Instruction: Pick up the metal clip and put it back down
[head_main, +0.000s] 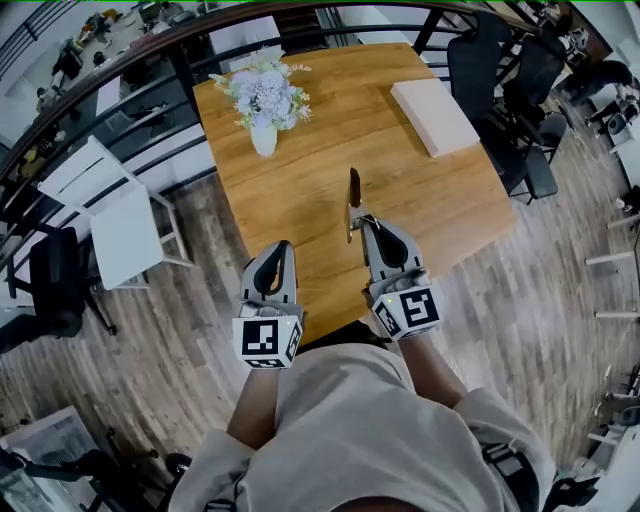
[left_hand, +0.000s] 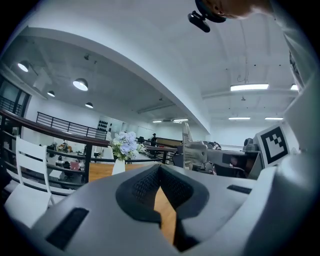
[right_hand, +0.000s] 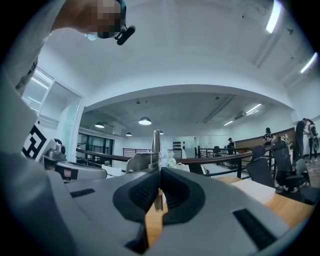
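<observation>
right hand-held gripper (right_hand: 159, 186) pinches metal clip (right_hand: 156, 145) (clearest in right gripper view).

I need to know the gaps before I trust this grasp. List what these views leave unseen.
- metal clip: its gripped end sits between the pads of the right gripper, mostly hidden in the head view and the right gripper view.
- table: its near edge is partly covered in the head view by the left gripper, the right gripper and the person's torso.
- white slab: too small in the head view to identify.
</observation>
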